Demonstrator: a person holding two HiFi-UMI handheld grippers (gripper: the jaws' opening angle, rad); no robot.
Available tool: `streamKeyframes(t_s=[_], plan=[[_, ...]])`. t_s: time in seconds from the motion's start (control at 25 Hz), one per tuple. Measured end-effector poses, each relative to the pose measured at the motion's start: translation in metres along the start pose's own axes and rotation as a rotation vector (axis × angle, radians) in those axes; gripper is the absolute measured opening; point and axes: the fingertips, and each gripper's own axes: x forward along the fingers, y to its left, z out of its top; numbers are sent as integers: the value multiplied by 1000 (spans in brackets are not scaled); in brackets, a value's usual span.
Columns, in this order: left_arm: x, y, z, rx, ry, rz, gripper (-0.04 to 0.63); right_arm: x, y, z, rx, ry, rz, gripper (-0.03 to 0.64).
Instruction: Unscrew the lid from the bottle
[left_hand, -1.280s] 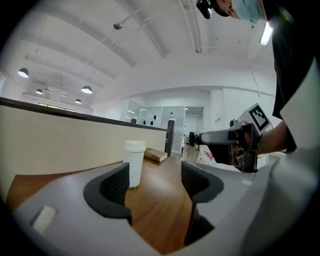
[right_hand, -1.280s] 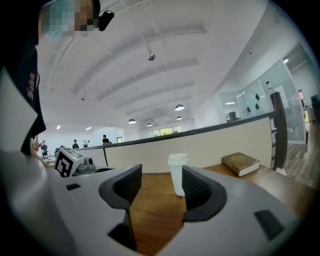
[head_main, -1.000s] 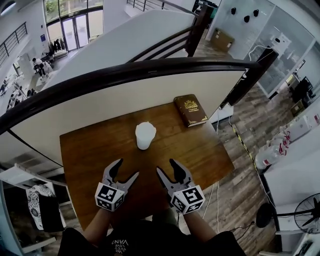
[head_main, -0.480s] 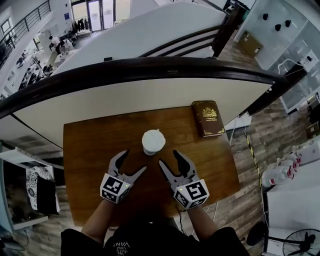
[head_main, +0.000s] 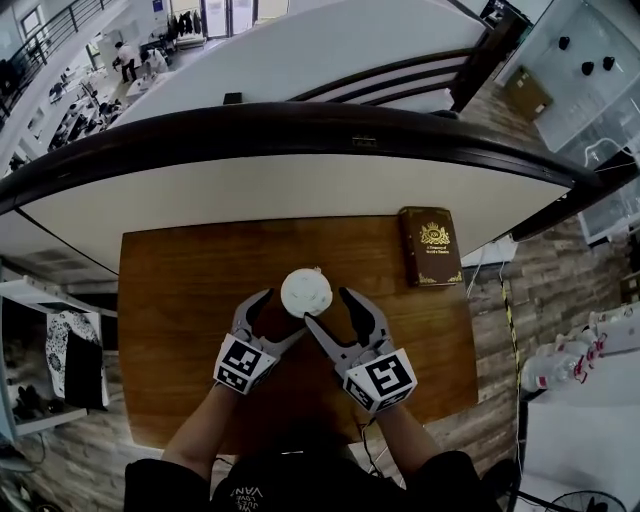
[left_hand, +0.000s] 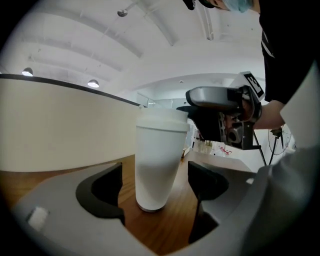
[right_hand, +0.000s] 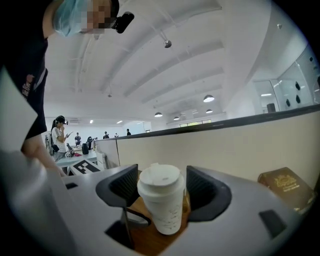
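Observation:
A white bottle (head_main: 306, 292) with a white lid (right_hand: 159, 180) stands upright on the wooden table (head_main: 170, 300). My left gripper (head_main: 280, 312) is low at the bottle's near left. In the left gripper view the bottle's body (left_hand: 157, 165) stands between the jaws with a gap on each side, and the jaws are opening. My right gripper (head_main: 328, 308) comes in from the near right at lid height. Its jaws flank the lid without touching it in the right gripper view, and they are opening too. The right gripper (left_hand: 220, 115) also shows in the left gripper view, beside the lid.
A brown book (head_main: 432, 245) lies flat at the table's far right corner, also seen as the book (right_hand: 285, 185) in the right gripper view. A curved pale partition with a dark rail (head_main: 300, 130) runs close behind the table. The table's right edge drops to wooden floor.
Both grippers have moved forward from the table's near part until their jaws flank the bottle. Both pairs of jaws stand wider than before. The bottle has stayed in place.

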Motion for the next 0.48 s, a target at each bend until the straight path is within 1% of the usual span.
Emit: streamKeyframes(t_s=[0.16, 0.4, 0.48], plan=[[18, 5, -2, 5, -10, 3, 400, 15, 0, -1, -40, 9, 50, 280], [38, 0, -2, 16, -22, -37, 403, 29, 3, 0, -55, -5, 130, 296], [42, 0, -2, 14, -28, -43, 403, 31, 6, 2, -78, -9, 158, 302]])
